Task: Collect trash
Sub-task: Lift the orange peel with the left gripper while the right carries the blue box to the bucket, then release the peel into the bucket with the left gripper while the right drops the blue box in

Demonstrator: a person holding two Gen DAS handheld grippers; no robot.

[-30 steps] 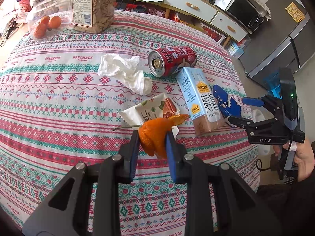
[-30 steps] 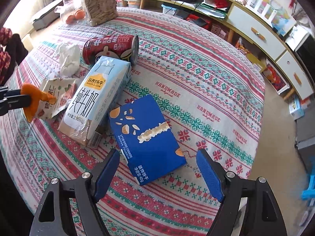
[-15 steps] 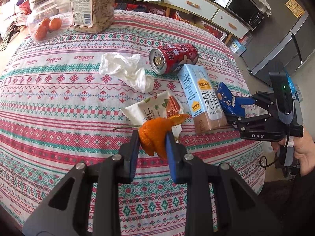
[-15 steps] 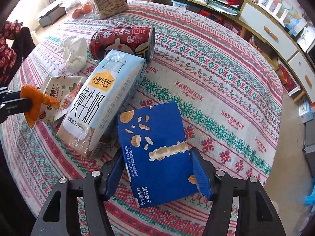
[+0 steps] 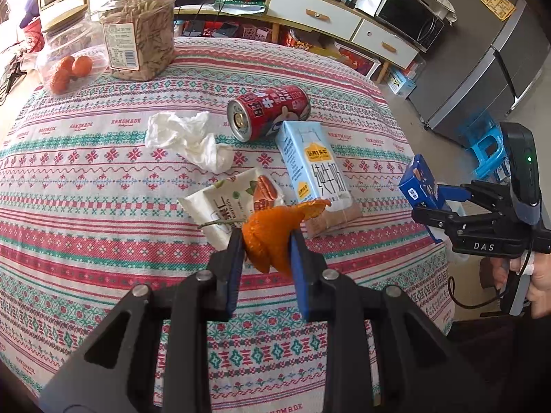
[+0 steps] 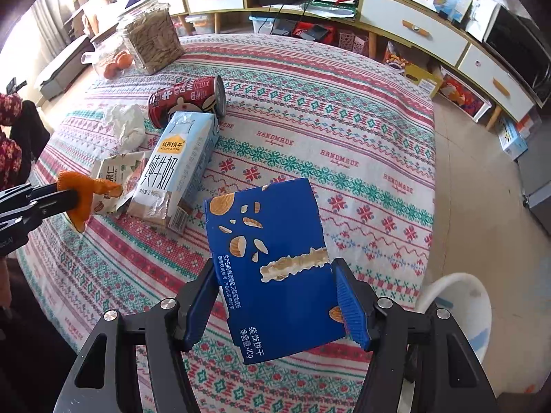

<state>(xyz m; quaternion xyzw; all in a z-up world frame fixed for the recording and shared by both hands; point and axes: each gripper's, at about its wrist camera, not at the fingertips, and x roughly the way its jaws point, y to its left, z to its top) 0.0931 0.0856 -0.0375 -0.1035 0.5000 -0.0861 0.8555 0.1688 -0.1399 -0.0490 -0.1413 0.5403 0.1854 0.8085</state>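
Left gripper clamping orange peel narrow; right gripper gripping blue biscuit box wider, off tabletop edge

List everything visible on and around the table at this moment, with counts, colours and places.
orange peel: 1, orange, in the left gripper
biscuit box: 1, blue, in the right gripper, off the tablecloth
milk carton: 1, light blue, lying mid-table
drink can: 1, red, on its side behind the carton
crumpled tissue: 1, white, left of the can
nut wrapper: 1, white, beside the carton
snack jar: 1, clear, far edge
bag of oranges: 1, clear, beside the jar
white bin: 1, on the floor by the table
left gripper: 1, black, blue jaws
right gripper: 1, black, blue jaws
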